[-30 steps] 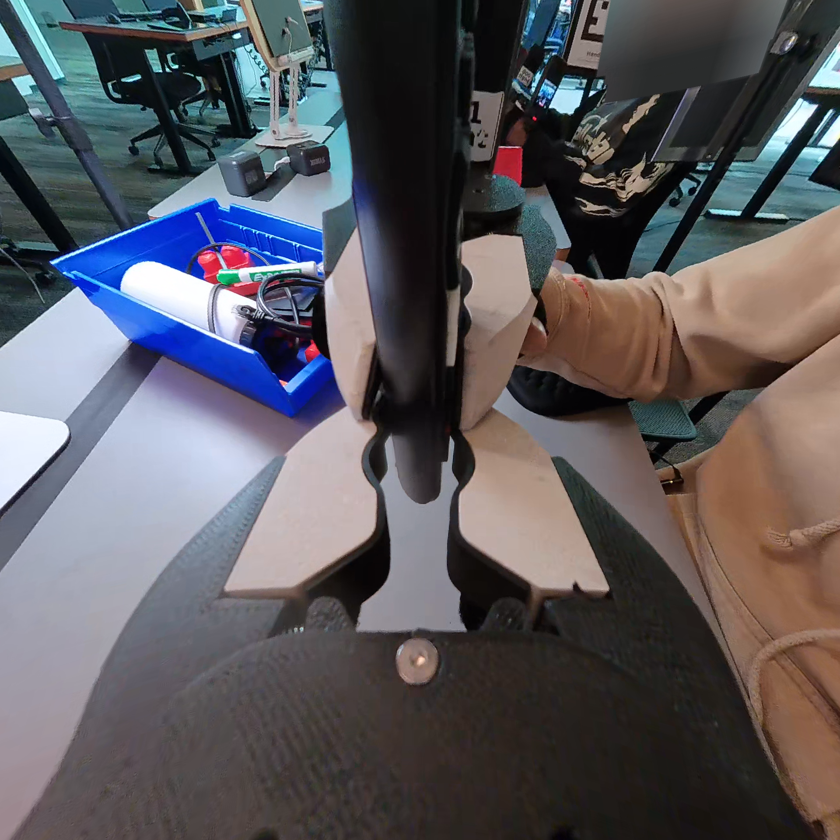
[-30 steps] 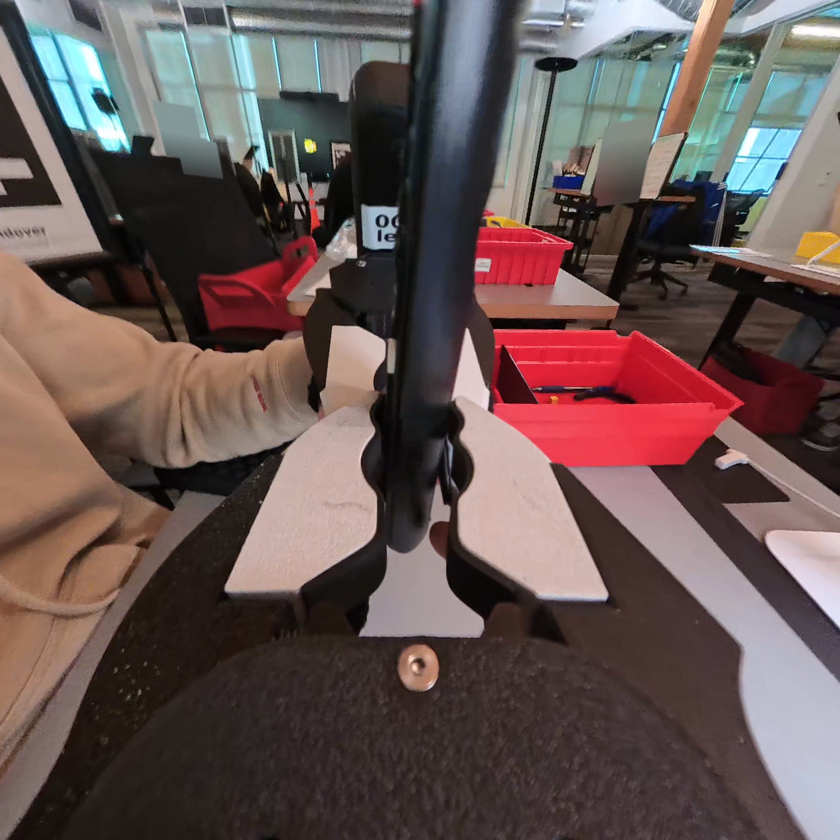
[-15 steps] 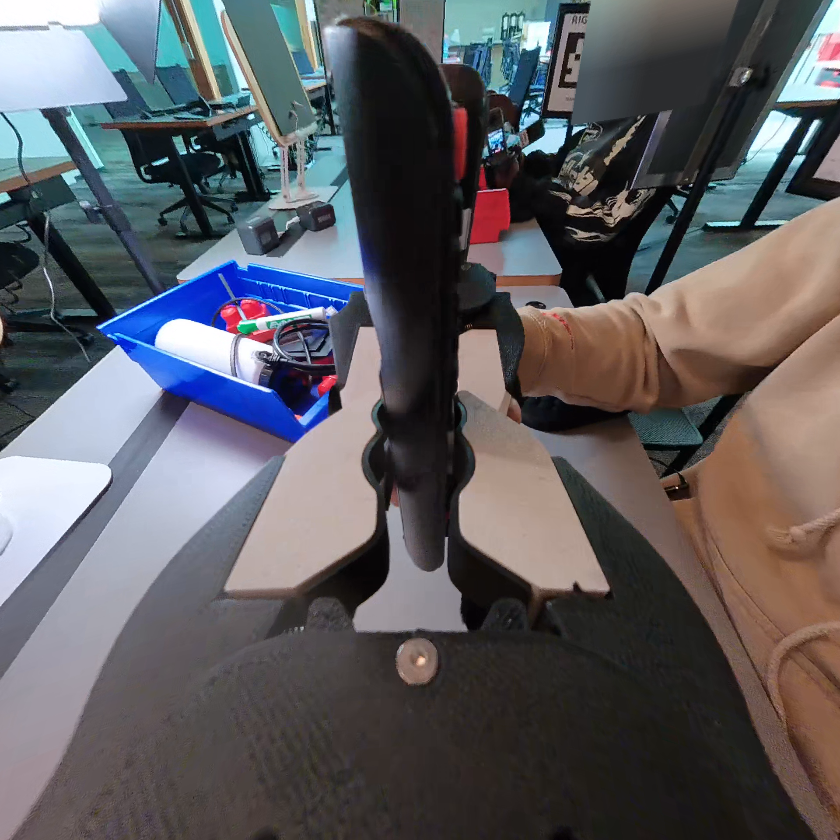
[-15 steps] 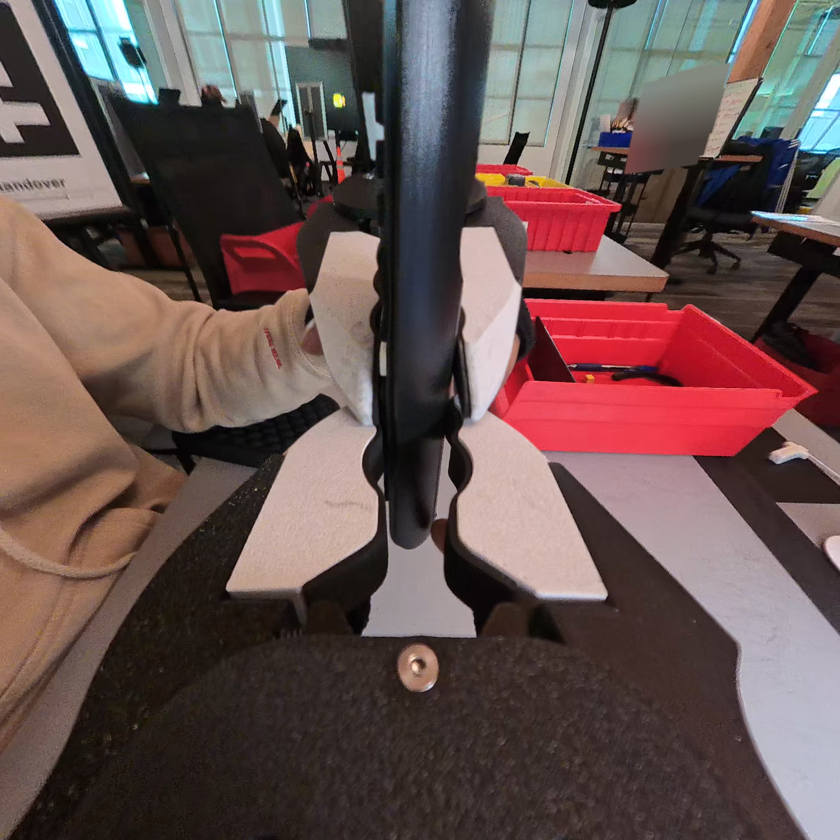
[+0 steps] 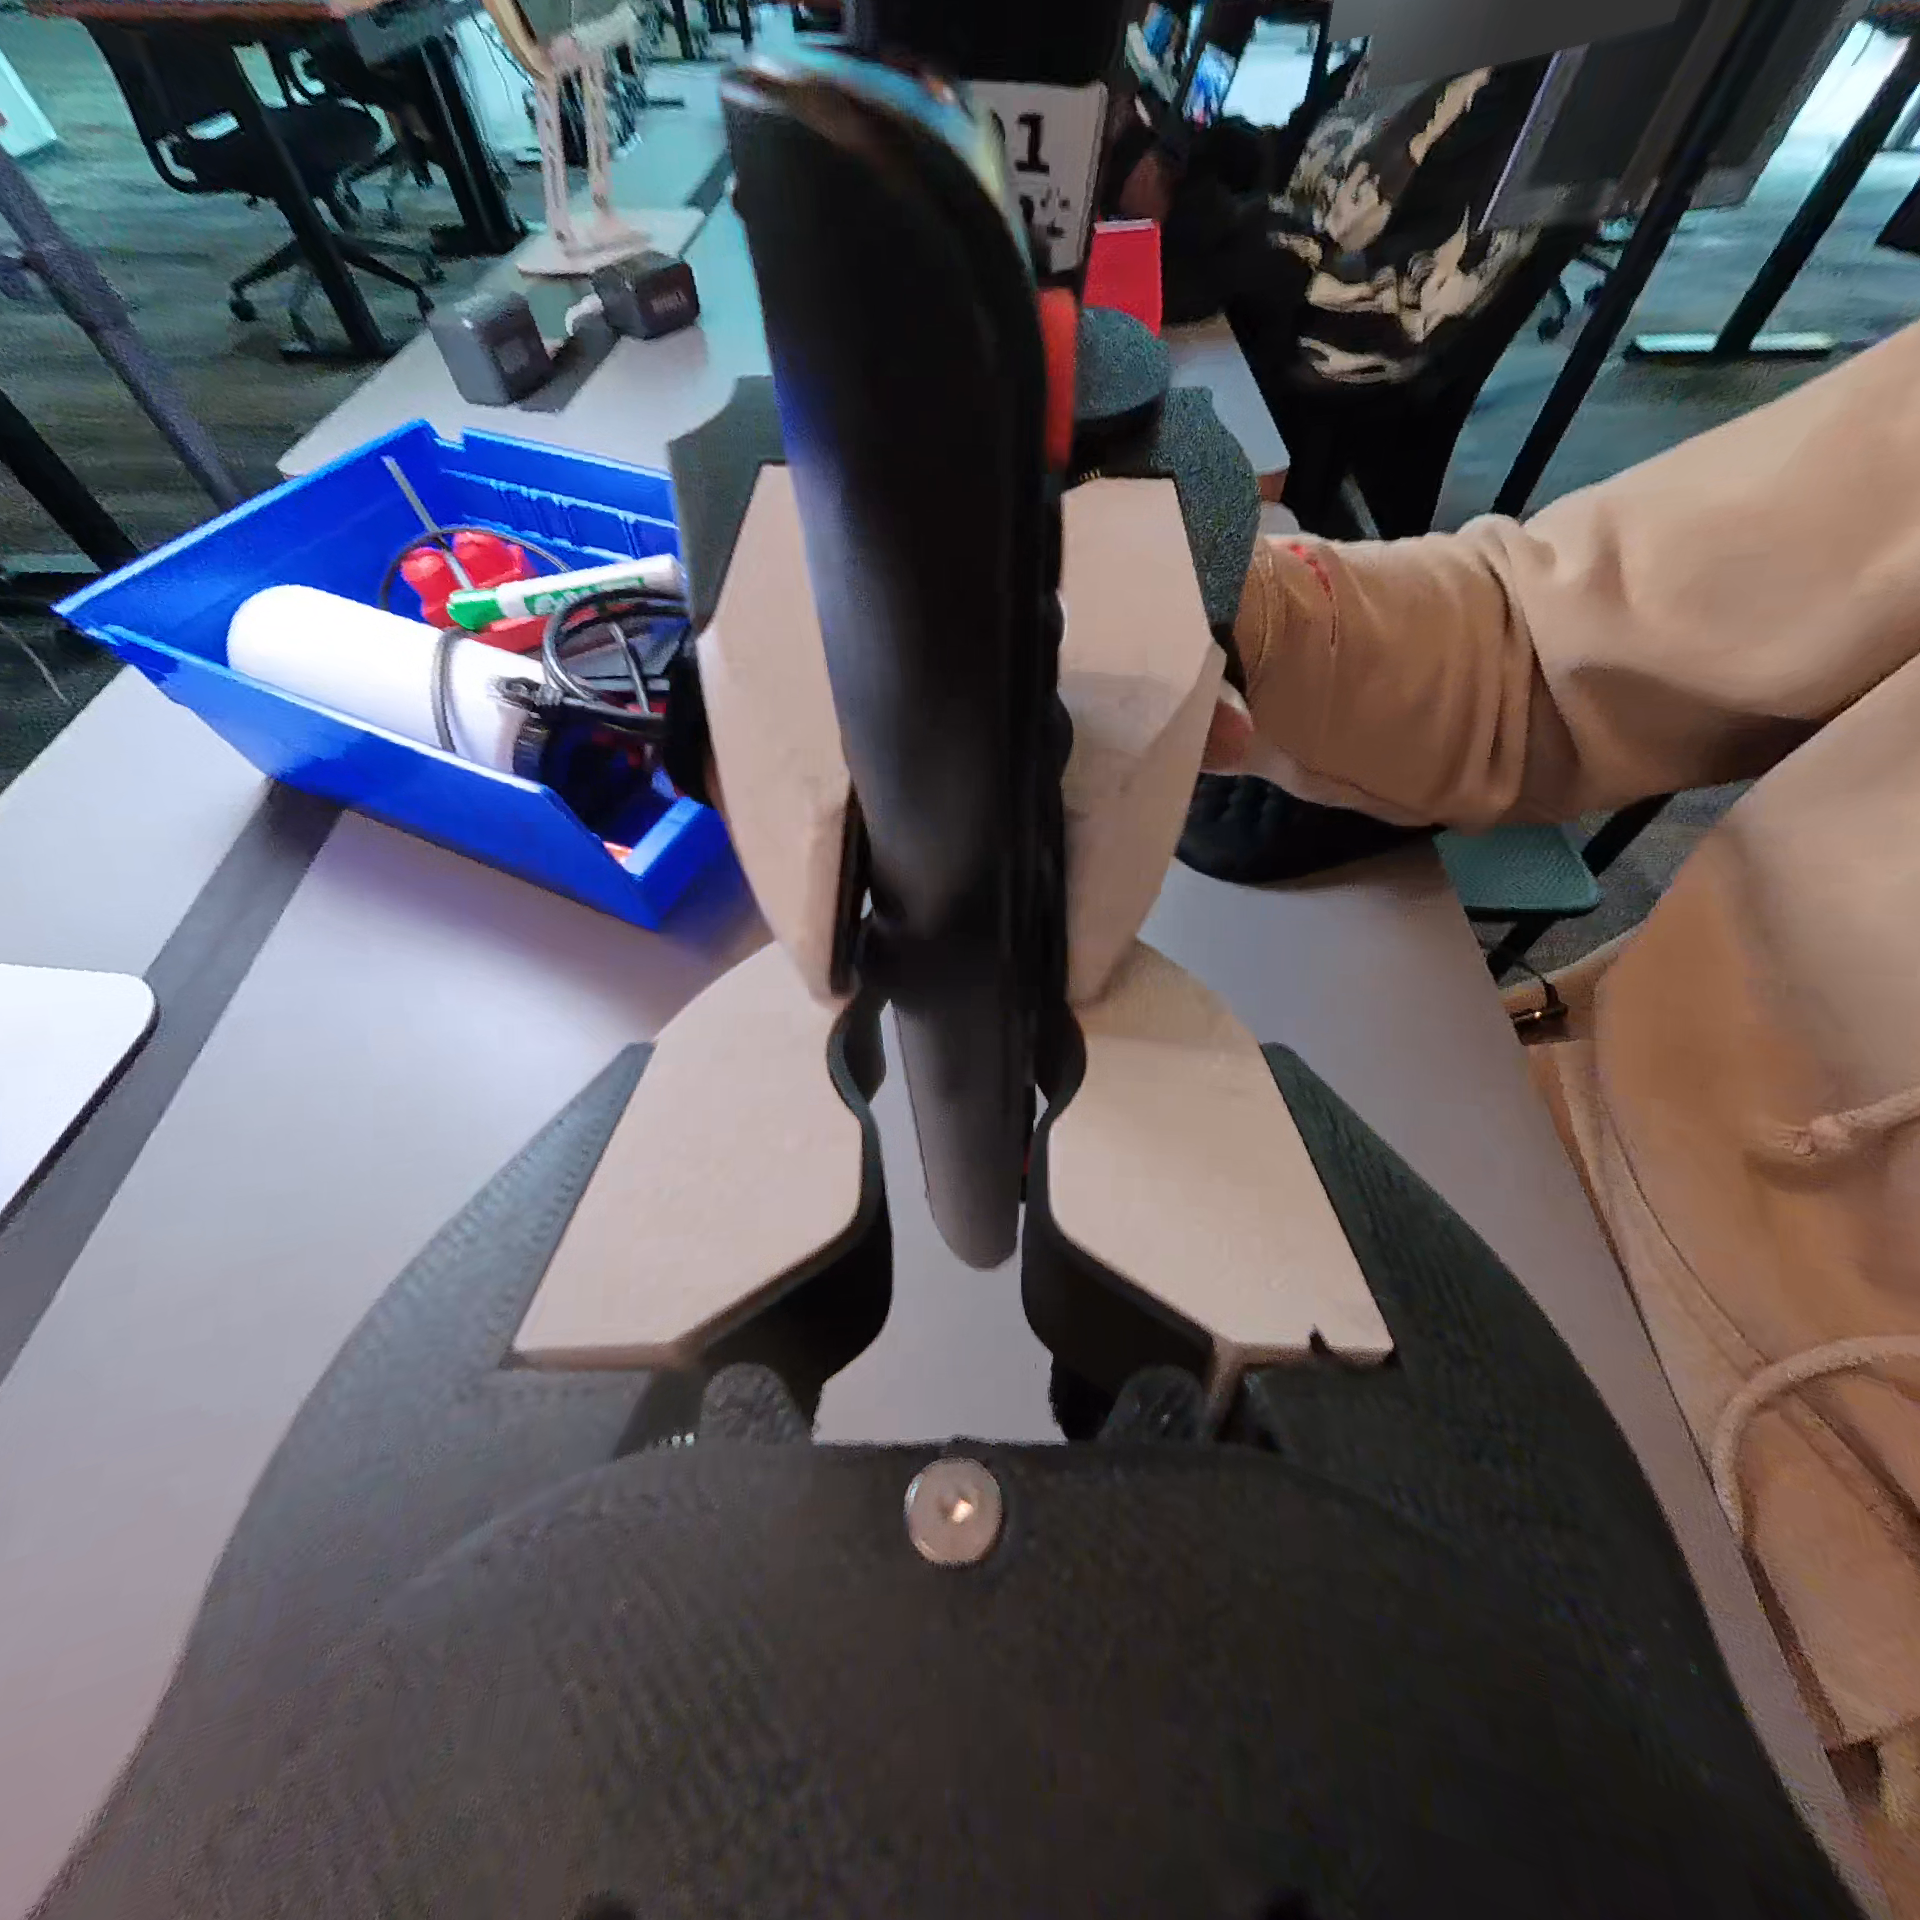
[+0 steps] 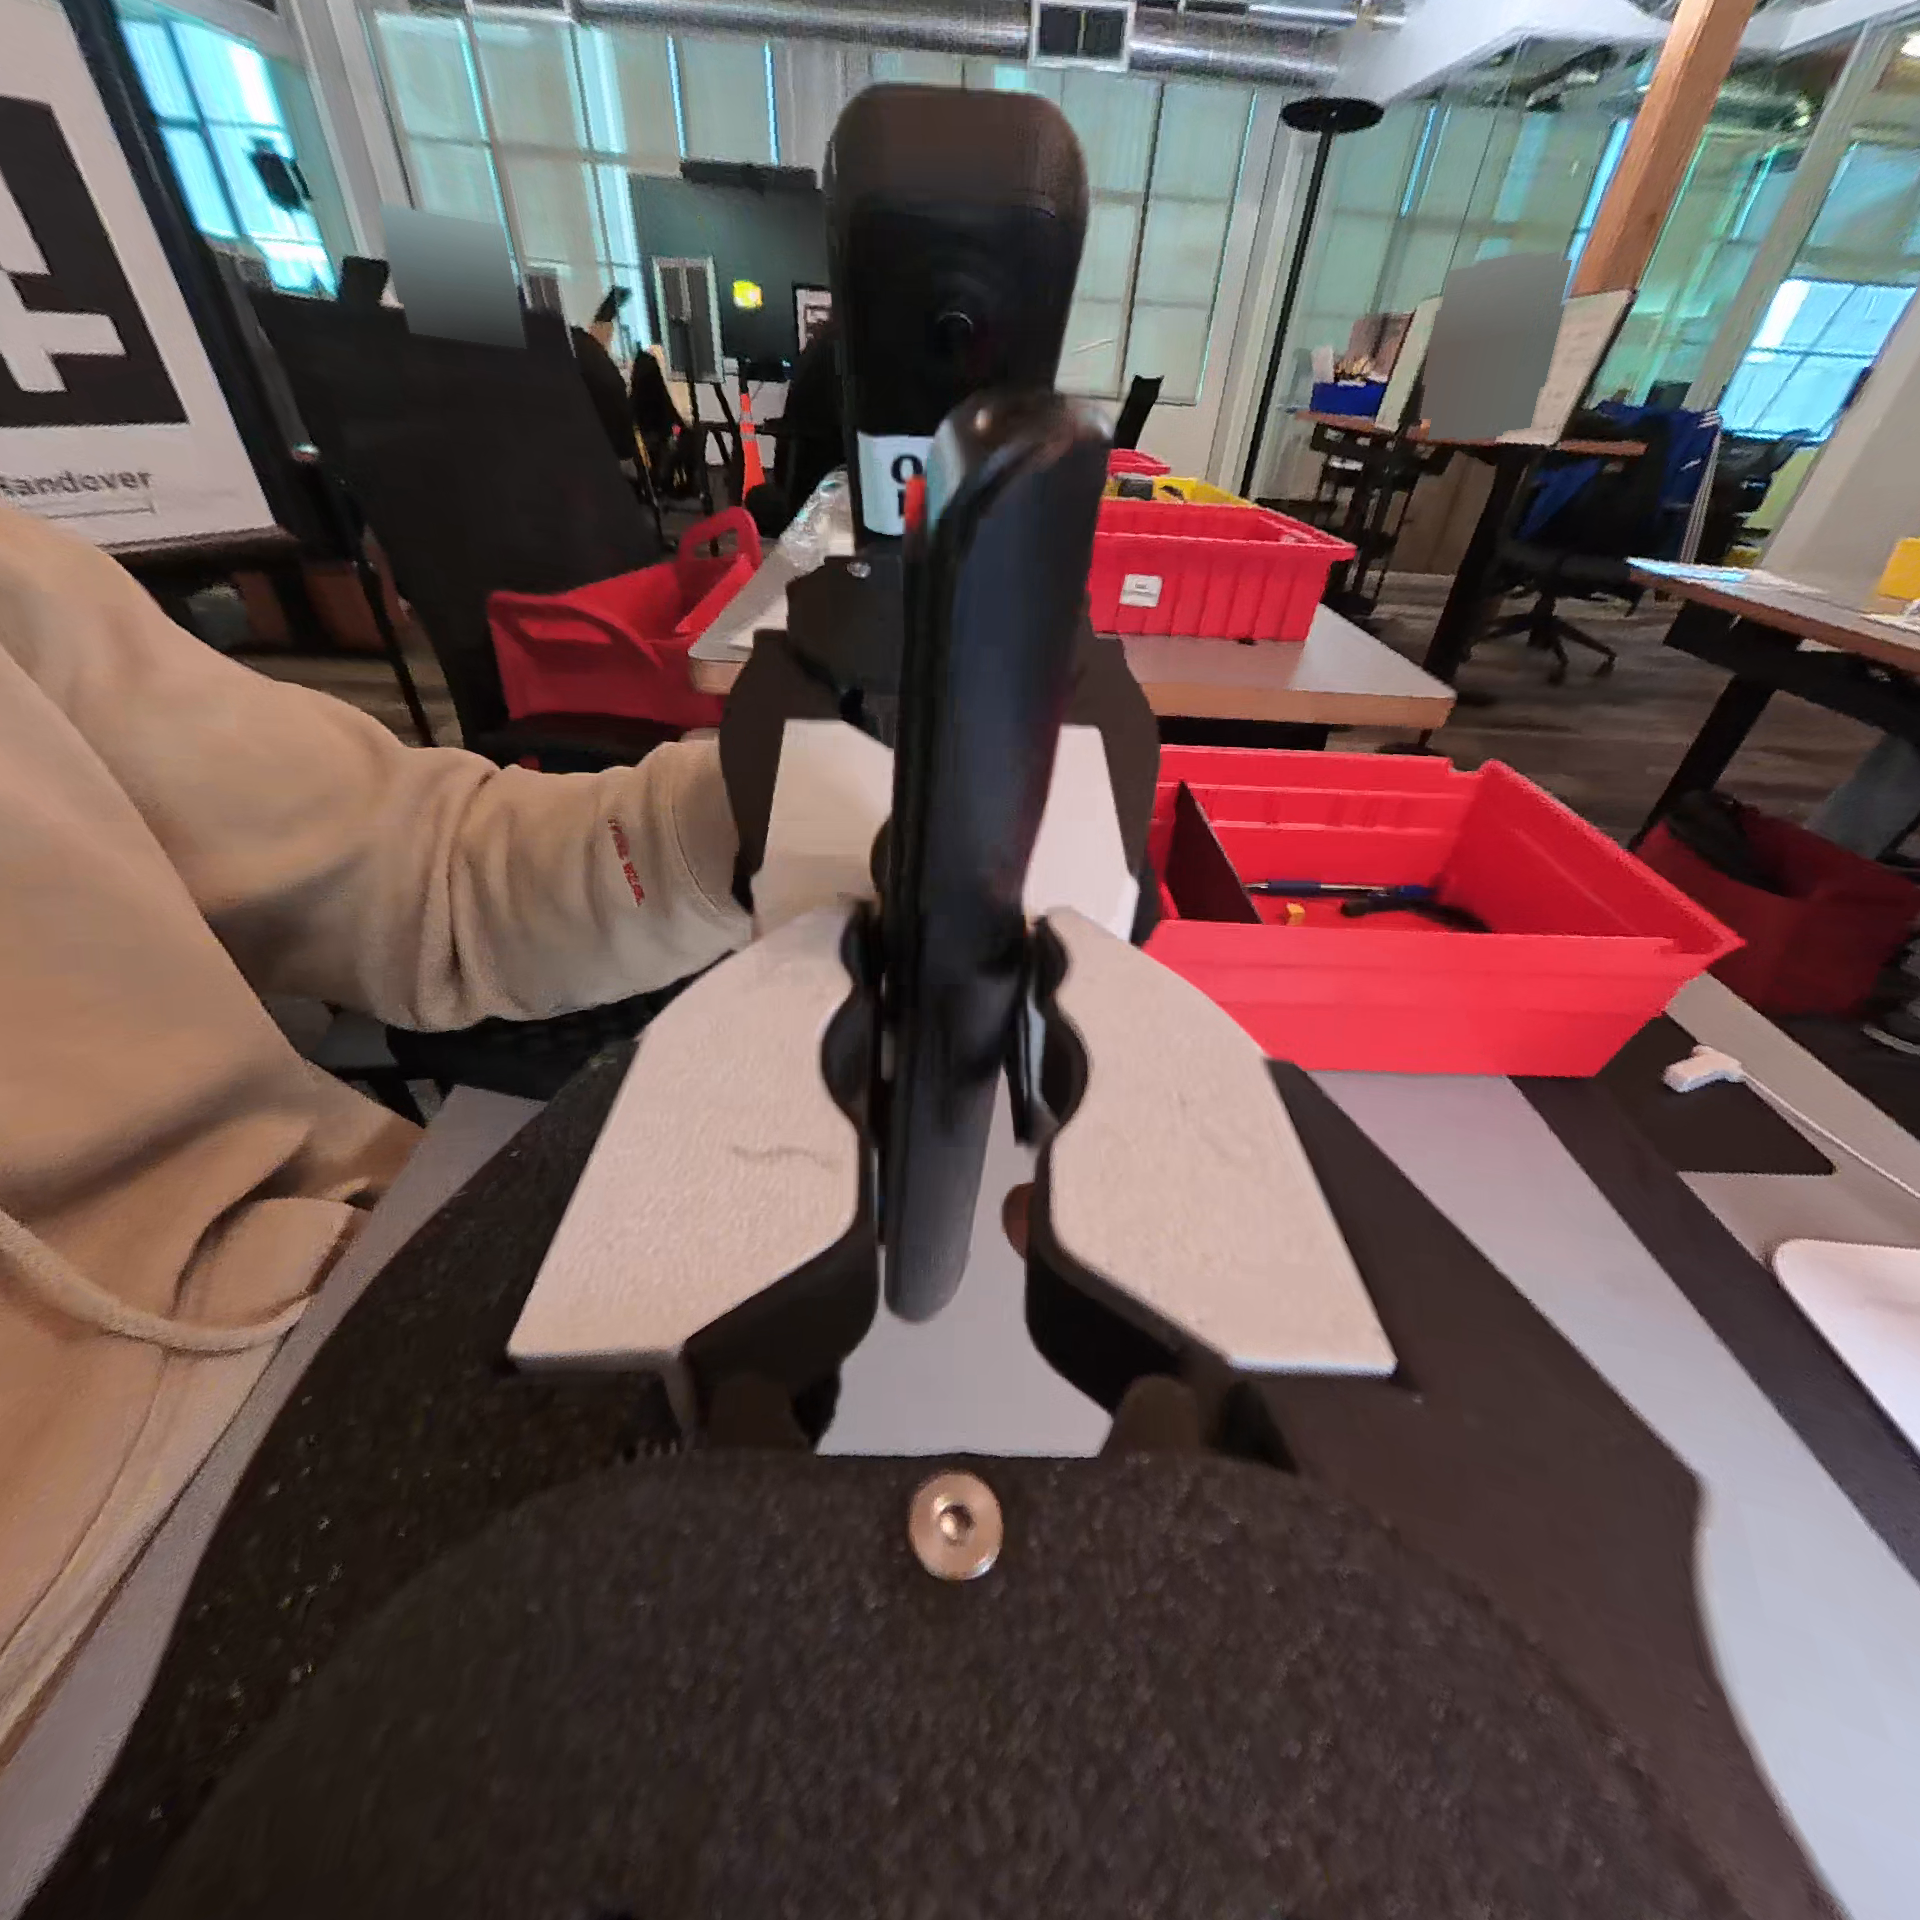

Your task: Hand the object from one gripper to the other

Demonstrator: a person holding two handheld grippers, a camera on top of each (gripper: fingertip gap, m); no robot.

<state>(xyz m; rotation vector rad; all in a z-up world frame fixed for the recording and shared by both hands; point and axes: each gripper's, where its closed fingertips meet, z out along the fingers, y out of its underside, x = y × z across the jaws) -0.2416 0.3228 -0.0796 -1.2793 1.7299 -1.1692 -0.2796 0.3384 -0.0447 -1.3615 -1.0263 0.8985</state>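
Mid-handover: left gripper (image 5: 956, 1081) and right gripper (image 6: 956, 1023) both clamp the black object (image 5: 914, 644); release remains

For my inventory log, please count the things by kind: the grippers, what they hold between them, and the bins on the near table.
Grippers: 2 (left gripper, right gripper)
Held things: 1 (black object)
Bins: 2 (blue bin, red bin)
Total: 5
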